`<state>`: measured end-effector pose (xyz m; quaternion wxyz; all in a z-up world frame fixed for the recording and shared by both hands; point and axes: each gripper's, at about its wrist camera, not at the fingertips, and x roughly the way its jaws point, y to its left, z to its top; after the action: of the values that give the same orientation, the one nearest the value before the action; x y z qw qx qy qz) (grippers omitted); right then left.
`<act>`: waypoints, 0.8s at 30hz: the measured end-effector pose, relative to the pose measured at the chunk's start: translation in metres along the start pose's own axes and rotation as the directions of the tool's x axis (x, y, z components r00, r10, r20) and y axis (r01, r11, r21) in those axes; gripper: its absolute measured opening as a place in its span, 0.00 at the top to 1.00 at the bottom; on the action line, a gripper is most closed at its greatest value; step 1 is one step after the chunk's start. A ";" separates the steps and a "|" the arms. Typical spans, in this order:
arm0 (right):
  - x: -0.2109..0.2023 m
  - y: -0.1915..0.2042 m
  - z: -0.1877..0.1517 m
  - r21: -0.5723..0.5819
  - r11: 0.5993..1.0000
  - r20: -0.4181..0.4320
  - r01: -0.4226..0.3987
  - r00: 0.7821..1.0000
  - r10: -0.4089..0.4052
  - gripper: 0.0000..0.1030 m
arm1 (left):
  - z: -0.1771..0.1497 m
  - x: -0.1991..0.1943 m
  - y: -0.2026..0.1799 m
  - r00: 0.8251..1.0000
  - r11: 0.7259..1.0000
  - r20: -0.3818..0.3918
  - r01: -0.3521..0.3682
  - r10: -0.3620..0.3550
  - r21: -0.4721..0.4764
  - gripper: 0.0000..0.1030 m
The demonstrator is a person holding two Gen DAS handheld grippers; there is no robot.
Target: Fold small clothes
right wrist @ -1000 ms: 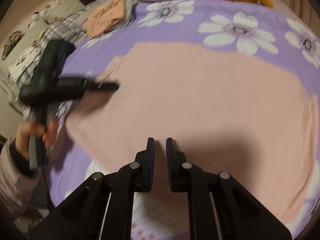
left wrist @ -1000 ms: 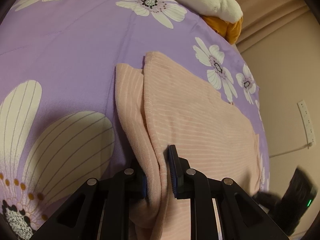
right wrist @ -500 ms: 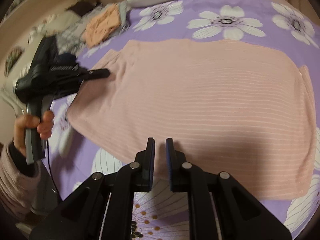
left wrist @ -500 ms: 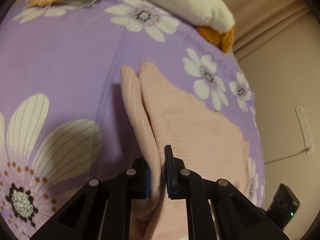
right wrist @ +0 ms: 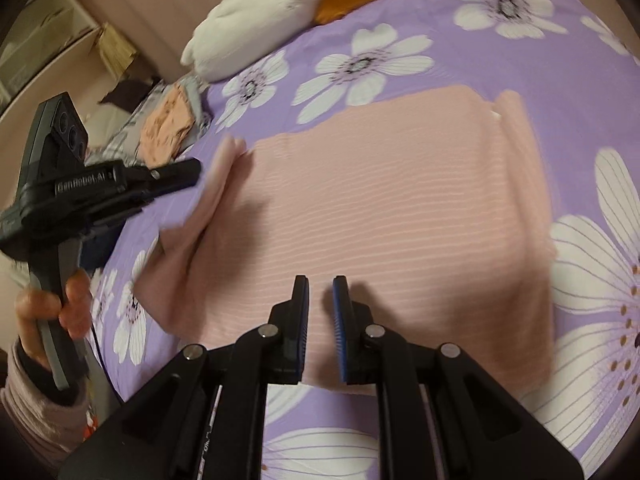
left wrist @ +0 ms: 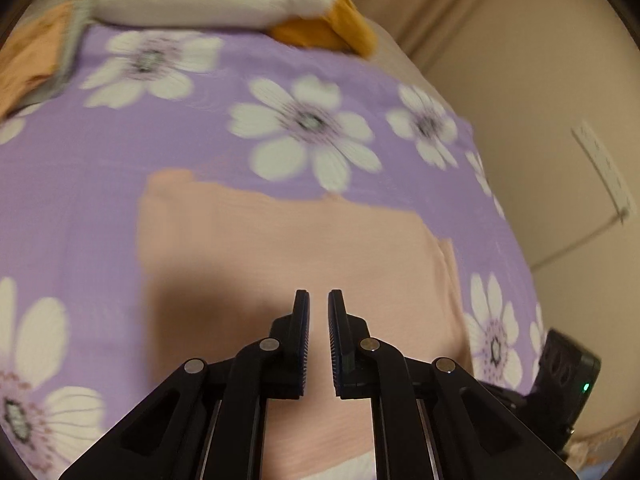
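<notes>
Right wrist | pink cloth flat beneath fingers | nearly together, empty

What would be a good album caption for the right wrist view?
Two hand-held tongs, the right tongs and left tongs, hover empty over a folded pink garment on a purple flowered bedspread.

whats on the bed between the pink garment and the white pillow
Only bare purple floral bedsheet lies between the pink garment and the white pillow; nothing else rests there. Both wrist views show it.
</notes>
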<state>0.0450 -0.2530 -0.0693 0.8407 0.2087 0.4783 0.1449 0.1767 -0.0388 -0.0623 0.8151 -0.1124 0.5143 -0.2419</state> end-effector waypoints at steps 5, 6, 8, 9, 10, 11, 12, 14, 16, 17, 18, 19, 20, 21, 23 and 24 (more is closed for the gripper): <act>0.004 -0.007 0.009 0.063 0.995 -0.002 -0.081 0.997 0.082 0.64 | -0.008 0.006 -0.005 0.996 0.996 -0.023 0.085 -0.086 -0.027 0.91; 0.006 -0.006 0.012 0.063 0.993 -0.003 -0.099 0.995 0.099 0.62 | -0.008 -0.001 -0.001 0.996 0.995 -0.008 0.092 -0.093 -0.041 0.91; 0.014 0.003 0.018 0.062 0.989 -0.010 -0.137 0.990 0.138 0.59 | -0.009 -0.023 0.015 0.994 0.991 0.035 0.107 -0.105 -0.077 0.91; 0.019 0.009 0.021 0.060 0.987 -0.015 -0.152 0.988 0.154 0.58 | -0.009 -0.031 0.022 0.993 0.990 0.056 0.106 -0.101 -0.091 0.91; 0.024 0.014 0.024 0.057 0.984 -0.023 -0.169 0.985 0.170 0.58 | -0.010 -0.042 0.031 0.993 0.990 0.076 0.093 -0.085 -0.107 0.91; 0.032 0.022 0.027 0.054 0.982 -0.035 -0.180 0.983 0.182 0.58 | -0.011 -0.055 0.046 0.993 0.989 0.098 0.071 -0.058 -0.130 0.91; 0.037 0.028 0.029 0.051 0.982 -0.042 -0.182 0.982 0.184 0.58 | -0.012 -0.063 0.057 0.993 0.988 0.110 0.057 -0.041 -0.146 0.91; 0.047 0.042 0.031 0.044 0.979 -0.054 -0.200 0.978 0.202 0.58 | -0.016 -0.076 0.084 0.992 0.980 0.127 0.010 0.016 -0.199 0.89; 0.053 0.050 0.031 0.042 0.975 -0.066 -0.218 0.973 0.220 0.58 | -0.022 -0.079 0.112 0.993 0.965 0.114 -0.002 0.033 -0.262 0.76; 0.056 0.054 0.029 0.038 0.974 -0.075 -0.222 0.972 0.224 0.58 | -0.024 -0.078 0.121 0.994 0.958 0.107 0.001 0.031 -0.286 0.62; 0.058 0.057 0.027 0.032 0.975 -0.086 -0.220 0.971 0.222 0.58 | -0.027 -0.075 0.135 0.994 0.947 0.103 0.011 0.023 -0.321 0.55; 0.060 0.060 0.024 0.026 0.976 -0.098 -0.214 0.972 0.216 0.58 | -0.030 -0.073 0.146 0.994 0.938 0.106 0.018 0.021 -0.347 0.53; 0.061 0.061 0.022 0.021 0.978 -0.106 -0.208 0.972 0.209 0.58 | -0.035 -0.068 0.159 0.994 0.922 0.107 0.036 0.006 -0.384 0.53; 0.061 0.061 0.020 0.015 0.980 -0.114 -0.200 0.973 0.200 0.57 | -0.038 -0.063 0.167 0.994 0.912 0.105 0.058 -0.017 -0.405 0.53; 0.061 0.059 0.018 0.012 0.984 -0.126 -0.180 0.976 0.180 0.57 | -0.045 -0.051 0.182 0.993 0.886 0.095 0.101 -0.065 -0.452 0.53; 0.061 0.056 0.017 0.013 0.984 -0.127 -0.175 0.976 0.175 0.57 | -0.046 -0.045 0.187 0.992 0.878 0.089 0.121 -0.090 -0.463 0.53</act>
<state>0.0879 -0.1804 -0.0792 0.7920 0.2412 0.5111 0.2310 0.1713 0.1477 -0.1282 0.7658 -0.3412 0.5237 -0.1512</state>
